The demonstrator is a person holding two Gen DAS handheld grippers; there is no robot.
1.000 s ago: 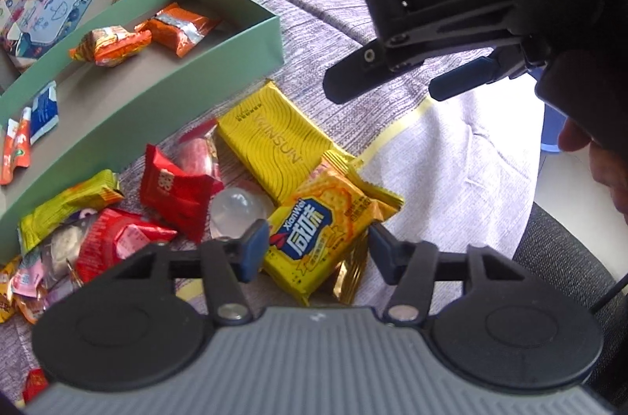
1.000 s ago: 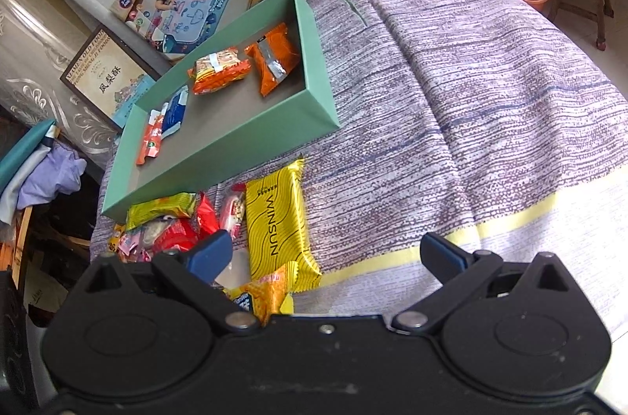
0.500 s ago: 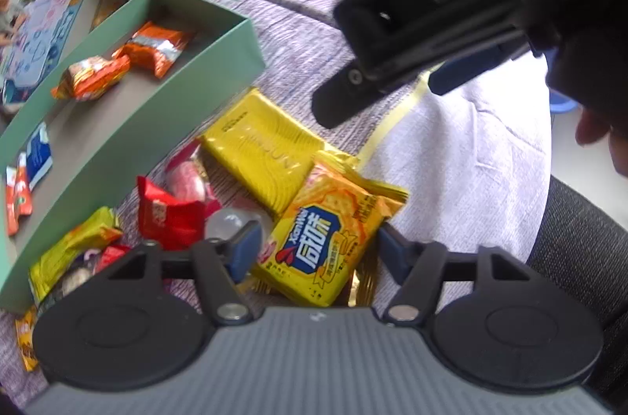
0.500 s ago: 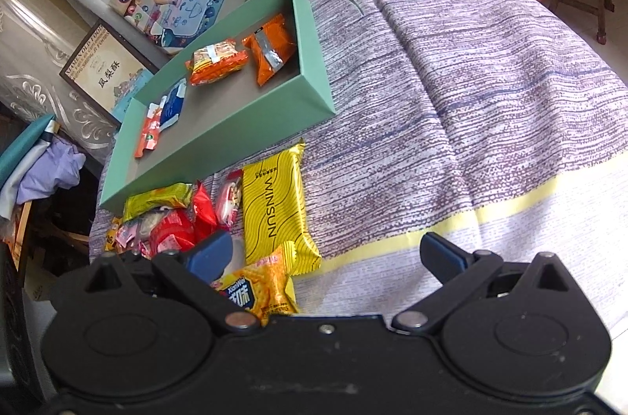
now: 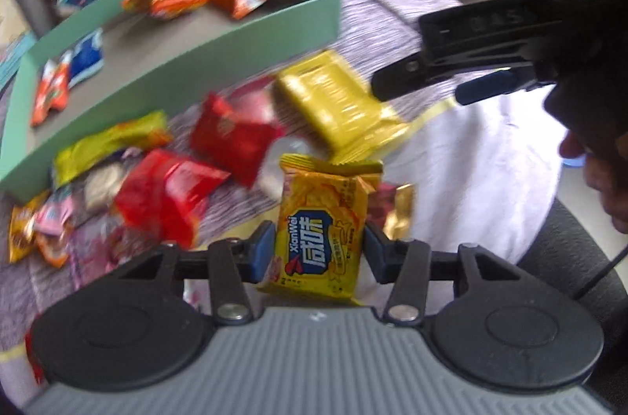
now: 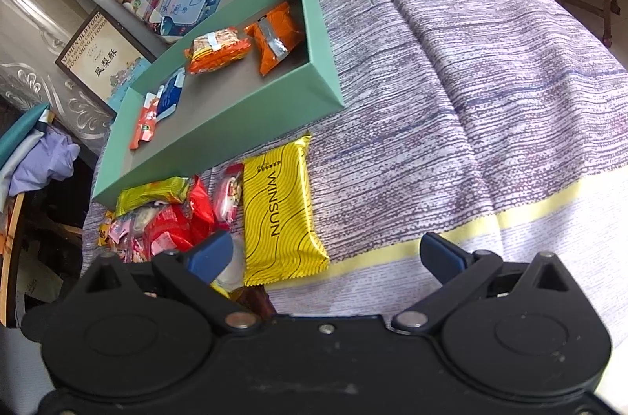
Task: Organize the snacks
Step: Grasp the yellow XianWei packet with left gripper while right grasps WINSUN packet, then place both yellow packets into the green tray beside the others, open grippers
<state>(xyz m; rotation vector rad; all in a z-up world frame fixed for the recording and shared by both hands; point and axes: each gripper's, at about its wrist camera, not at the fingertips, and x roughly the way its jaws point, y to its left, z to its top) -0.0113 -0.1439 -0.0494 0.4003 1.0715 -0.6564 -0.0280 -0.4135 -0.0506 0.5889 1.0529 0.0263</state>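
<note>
Left gripper holds a yellow cracker packet; green box waits at 11 o'clock.

Left wrist view: the left gripper (image 5: 316, 252) has just closed its jaws on the yellow cracker packet (image 5: 322, 226), held upright, long axis pointing away. The green box (image 5: 235, 34) lies up at 11 o'clock, beyond loose snacks. The right gripper (image 5: 443, 89) hovers at 2 o'clock.
Right wrist view: the right gripper (image 6: 325, 254) is wide and empty; the Winsun bar (image 6: 280, 218) lies lengthwise between its fingers, towards the left one, with the green box (image 6: 251, 108) at 11 o'clock.
</note>
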